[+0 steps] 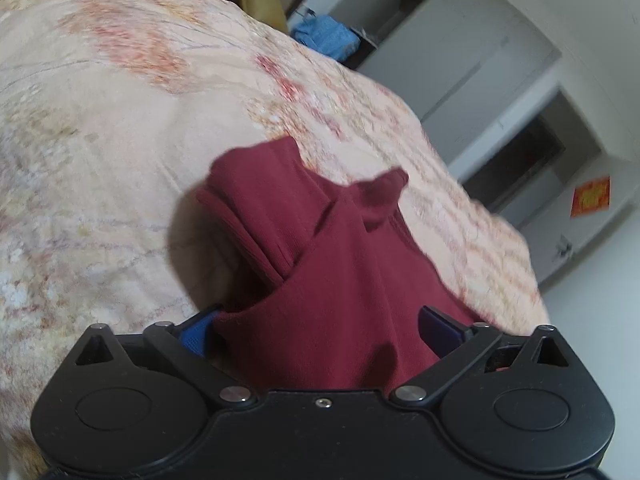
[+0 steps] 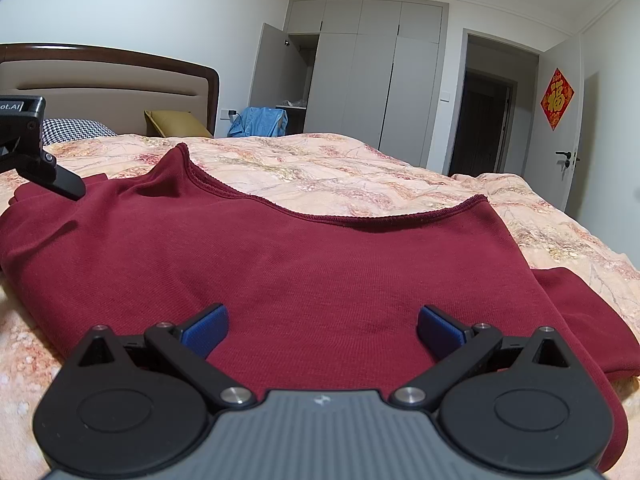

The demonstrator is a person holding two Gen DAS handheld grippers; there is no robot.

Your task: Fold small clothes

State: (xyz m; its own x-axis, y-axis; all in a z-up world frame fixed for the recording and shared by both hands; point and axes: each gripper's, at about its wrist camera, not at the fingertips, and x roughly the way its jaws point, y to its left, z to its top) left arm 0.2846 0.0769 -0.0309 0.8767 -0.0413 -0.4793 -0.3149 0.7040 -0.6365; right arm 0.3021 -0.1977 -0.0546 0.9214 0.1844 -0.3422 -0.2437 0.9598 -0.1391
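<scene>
A floral bed cover (image 2: 340, 168) carries the maroon top (image 2: 280, 264), spread flat. The right gripper (image 2: 322, 330) hovers wide open over its hem. The left gripper (image 1: 320, 332), jaws wide, straddles bunched cloth; I'd pinch 1 layer squarely.

The dark red top (image 2: 280, 264) lies spread on the bed — neckline away, one corner bunched up.

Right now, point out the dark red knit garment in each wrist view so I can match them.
Left wrist view: dark red knit garment lower centre, bunched between the open left gripper fingers.
Right wrist view: it lies spread across the middle, on the floral bedspread.
Shared landmark: red door decoration.
</scene>
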